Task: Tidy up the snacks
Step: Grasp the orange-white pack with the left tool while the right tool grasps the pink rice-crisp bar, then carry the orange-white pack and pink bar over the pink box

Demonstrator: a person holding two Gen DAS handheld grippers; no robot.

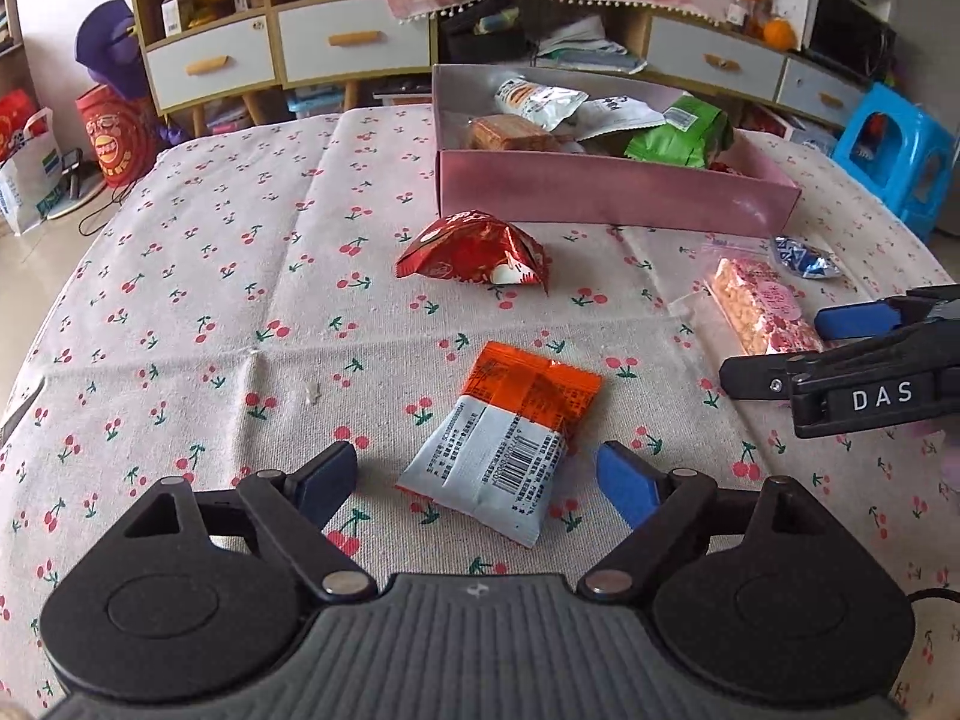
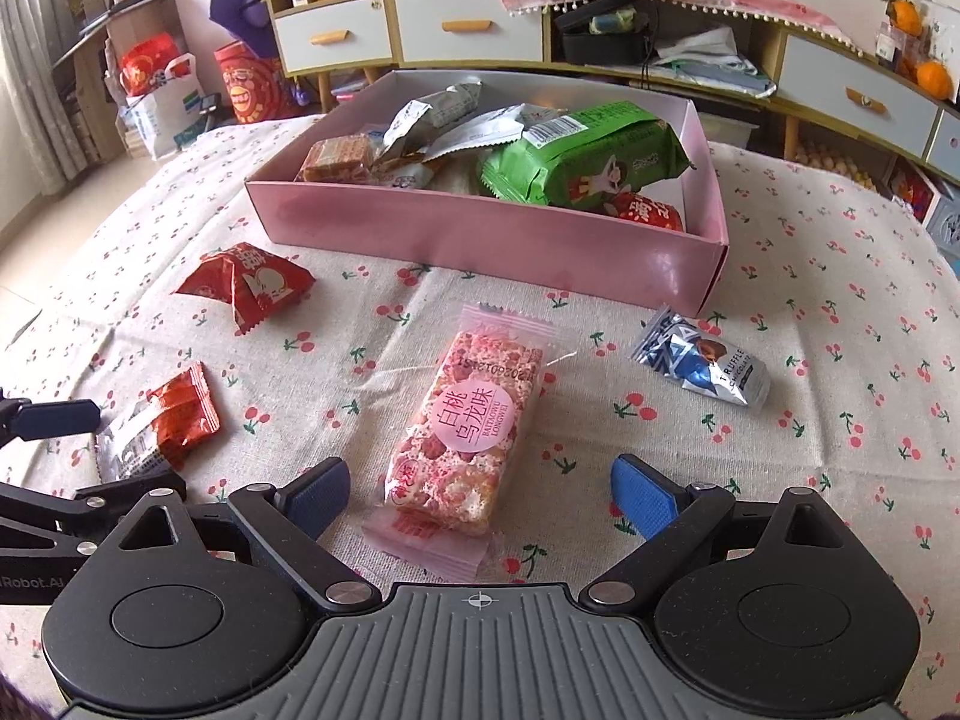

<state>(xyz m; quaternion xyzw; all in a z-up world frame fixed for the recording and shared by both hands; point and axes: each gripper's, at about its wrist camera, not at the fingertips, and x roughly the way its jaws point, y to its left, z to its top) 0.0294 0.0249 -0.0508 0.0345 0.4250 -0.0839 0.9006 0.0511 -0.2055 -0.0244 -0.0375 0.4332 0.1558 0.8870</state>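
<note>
A cherry-print cloth counter carries a shallow pink cardboard box of snacks at its far side. Nearer, the right gripper has its fingers spread around a pink clear-wrapped crisp bar. To its left, the left gripper has its fingers spread around an orange-and-white foil packet, gripping nothing.

Daylit room; wood shelving unit with white drawers at 12 o'clock; curtain at 10; blue plastic stool at 2; pale floor at 9.
</note>
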